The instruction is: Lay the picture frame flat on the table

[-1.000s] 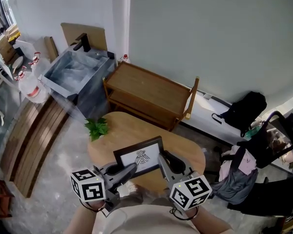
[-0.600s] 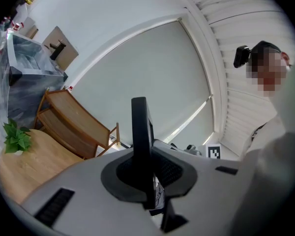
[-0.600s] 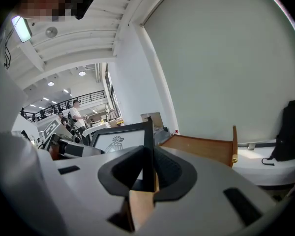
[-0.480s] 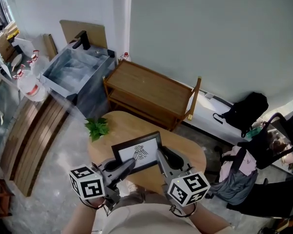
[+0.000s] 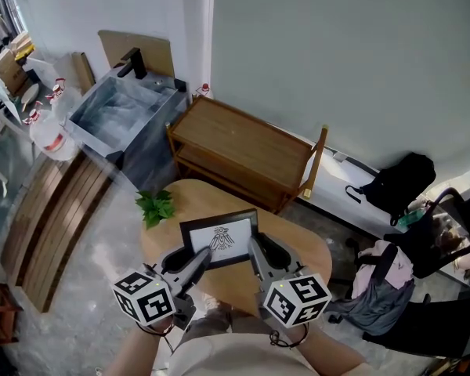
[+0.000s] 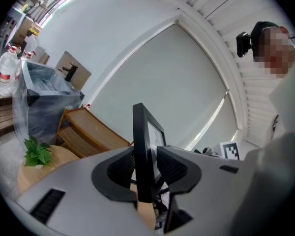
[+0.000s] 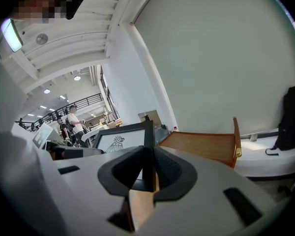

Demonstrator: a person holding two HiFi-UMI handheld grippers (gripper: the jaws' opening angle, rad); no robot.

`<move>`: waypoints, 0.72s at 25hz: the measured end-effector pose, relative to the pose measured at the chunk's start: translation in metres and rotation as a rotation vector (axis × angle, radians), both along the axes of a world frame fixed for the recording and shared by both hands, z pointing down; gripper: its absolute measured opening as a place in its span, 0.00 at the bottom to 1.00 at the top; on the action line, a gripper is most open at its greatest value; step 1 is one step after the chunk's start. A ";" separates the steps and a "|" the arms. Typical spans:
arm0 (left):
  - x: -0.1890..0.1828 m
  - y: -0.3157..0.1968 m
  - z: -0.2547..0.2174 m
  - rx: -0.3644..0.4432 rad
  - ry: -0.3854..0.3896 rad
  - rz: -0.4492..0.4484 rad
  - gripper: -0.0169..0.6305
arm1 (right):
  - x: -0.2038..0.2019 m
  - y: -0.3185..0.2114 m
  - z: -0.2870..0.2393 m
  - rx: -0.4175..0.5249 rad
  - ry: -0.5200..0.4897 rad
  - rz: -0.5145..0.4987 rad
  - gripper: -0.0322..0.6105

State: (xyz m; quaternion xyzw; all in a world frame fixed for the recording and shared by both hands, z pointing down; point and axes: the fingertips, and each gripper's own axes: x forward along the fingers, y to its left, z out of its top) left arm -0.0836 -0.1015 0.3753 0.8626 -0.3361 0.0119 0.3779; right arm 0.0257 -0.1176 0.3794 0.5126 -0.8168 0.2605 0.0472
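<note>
One black picture frame (image 5: 219, 239), bird drawing facing up, over near part of round wooden table (image 5: 301, 251); contact with tabletop unclear. Frame's right edge pinched tight between jaws of right gripper (image 5: 255, 251). Frame's left edge between jaws of left gripper (image 5: 203, 258), jaws opening, pads off it. Small green plant (image 5: 155, 207) at table's far left rim. Wooden cart (image 5: 239, 151) beyond table.

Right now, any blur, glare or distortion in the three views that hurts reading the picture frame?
Head view: evenly lit, walls bent by the wide lens, picture frame sharp. Left gripper view: heavy fisheye, dark corners, frame seen edge-on, so its print barely shows. Right gripper view: same fisheye, print legible, no glare over it.
</note>
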 end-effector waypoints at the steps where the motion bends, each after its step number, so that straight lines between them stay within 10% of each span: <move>1: -0.001 -0.005 0.003 0.009 -0.011 -0.017 0.20 | 0.001 -0.005 0.003 -0.003 0.001 0.006 0.14; 18: -0.019 -0.141 0.143 -0.016 -0.130 -0.153 0.24 | -0.010 -0.138 0.135 -0.081 0.090 0.045 0.14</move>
